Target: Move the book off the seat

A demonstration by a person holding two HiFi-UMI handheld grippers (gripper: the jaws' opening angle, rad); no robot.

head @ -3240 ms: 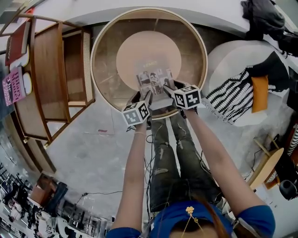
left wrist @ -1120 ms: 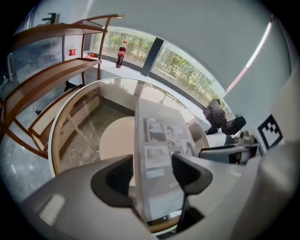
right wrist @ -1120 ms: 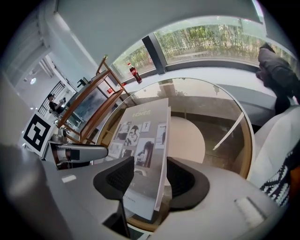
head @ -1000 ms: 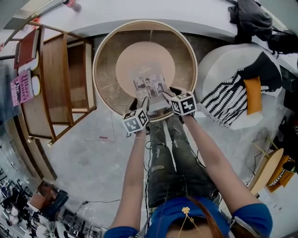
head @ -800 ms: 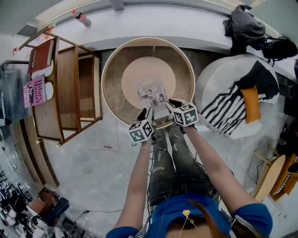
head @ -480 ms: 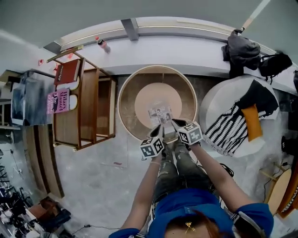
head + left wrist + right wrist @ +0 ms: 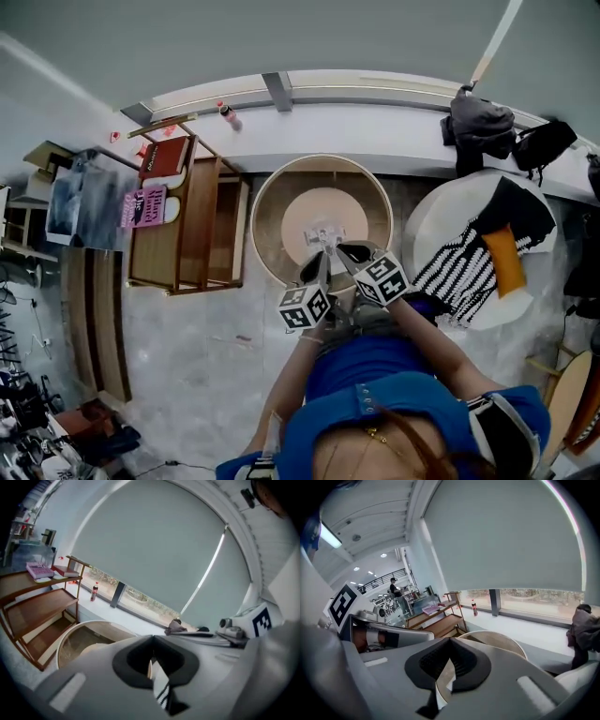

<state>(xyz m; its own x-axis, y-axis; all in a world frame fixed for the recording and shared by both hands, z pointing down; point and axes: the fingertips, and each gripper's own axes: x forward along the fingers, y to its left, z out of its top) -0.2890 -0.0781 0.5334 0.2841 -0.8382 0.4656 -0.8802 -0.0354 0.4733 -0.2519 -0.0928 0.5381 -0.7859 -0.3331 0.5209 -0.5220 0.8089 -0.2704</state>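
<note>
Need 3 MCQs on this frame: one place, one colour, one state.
1. Where does the bottle stand?
A window ledge
B wooden shelf
C round seat
2. What colour is the cushion on the striped throw?
A blue
B orange
C green
3. How is the book held?
A one gripper only
B neither gripper
C both grippers shut on it

Answers:
1 A: it stands upright on the white window ledge.
2 B: it is plainly orange against the black and white stripes.
3 C: the left gripper and the right gripper each pinch the book's edge.
</note>
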